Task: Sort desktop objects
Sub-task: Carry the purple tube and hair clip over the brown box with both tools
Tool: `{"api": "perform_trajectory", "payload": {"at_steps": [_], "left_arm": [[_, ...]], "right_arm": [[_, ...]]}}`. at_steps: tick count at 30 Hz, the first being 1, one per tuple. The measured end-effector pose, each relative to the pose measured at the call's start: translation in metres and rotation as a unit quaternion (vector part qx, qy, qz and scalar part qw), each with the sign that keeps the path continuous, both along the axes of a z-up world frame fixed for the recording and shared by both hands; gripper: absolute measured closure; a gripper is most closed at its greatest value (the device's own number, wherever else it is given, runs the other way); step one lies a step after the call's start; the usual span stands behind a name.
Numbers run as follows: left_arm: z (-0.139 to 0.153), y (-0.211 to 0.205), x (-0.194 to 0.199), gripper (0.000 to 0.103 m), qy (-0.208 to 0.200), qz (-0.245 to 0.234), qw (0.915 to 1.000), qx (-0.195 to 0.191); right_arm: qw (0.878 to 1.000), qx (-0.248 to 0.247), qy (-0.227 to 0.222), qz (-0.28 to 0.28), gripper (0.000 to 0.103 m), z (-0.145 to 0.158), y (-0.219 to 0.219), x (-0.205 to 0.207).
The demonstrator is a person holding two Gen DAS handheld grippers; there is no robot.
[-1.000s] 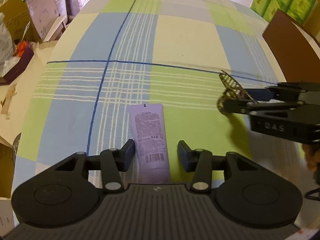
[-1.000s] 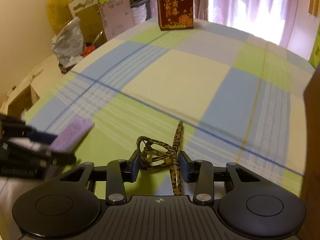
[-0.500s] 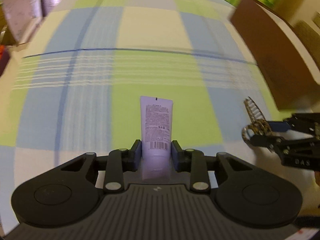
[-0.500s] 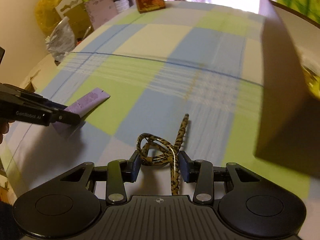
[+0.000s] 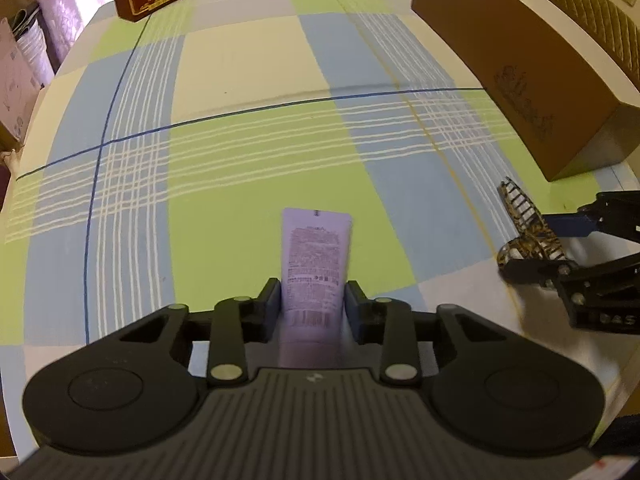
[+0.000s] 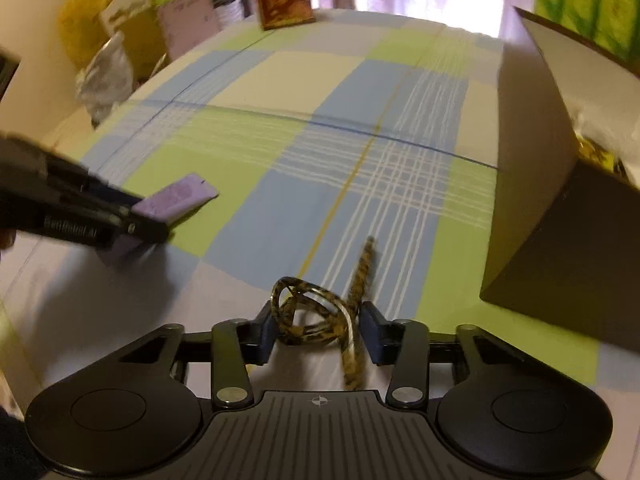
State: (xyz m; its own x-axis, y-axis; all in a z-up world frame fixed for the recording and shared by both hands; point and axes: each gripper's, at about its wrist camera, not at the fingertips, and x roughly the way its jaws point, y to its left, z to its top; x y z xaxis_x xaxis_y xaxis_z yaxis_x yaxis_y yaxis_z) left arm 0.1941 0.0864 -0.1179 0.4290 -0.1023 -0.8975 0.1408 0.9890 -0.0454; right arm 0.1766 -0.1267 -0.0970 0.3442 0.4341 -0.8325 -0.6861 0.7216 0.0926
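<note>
We've got the left gripper [image 5: 312,300] clamped on the lilac tube [image 5: 314,260], right gripper [image 6: 318,330] clamped on the leopard hair clip [image 6: 320,316]; brown box [image 6: 560,200] sits at table's right edge, nearer right hand.

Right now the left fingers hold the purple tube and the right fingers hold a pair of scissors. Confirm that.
Not scissors. The right gripper holds a leopard-print hair clip, as the right wrist view shows. The left gripper does hold the purple tube.
</note>
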Motion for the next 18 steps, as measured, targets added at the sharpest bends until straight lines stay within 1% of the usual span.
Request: {"api": "perform_trajectory", "payload": {"at_steps": [9,12,18], "left_arm": [[0.005,-0.010,-0.013,0.075,0.010,0.009,0.9998,-0.013],[0.010,-0.014,-0.016,0.075,0.006,0.009,0.9998,-0.019],[0.029,-0.026,-0.023,0.075,-0.016,0.000,0.9991,-0.040]], "right_arm": [[1.000,0.005,0.010,-0.013,0.064,0.007,-0.021,-0.009],[1.000,0.013,0.010,-0.024,0.064,0.014,-0.030,-0.009],[0.999,0.032,0.006,-0.042,0.064,0.031,-0.047,-0.010]]}}
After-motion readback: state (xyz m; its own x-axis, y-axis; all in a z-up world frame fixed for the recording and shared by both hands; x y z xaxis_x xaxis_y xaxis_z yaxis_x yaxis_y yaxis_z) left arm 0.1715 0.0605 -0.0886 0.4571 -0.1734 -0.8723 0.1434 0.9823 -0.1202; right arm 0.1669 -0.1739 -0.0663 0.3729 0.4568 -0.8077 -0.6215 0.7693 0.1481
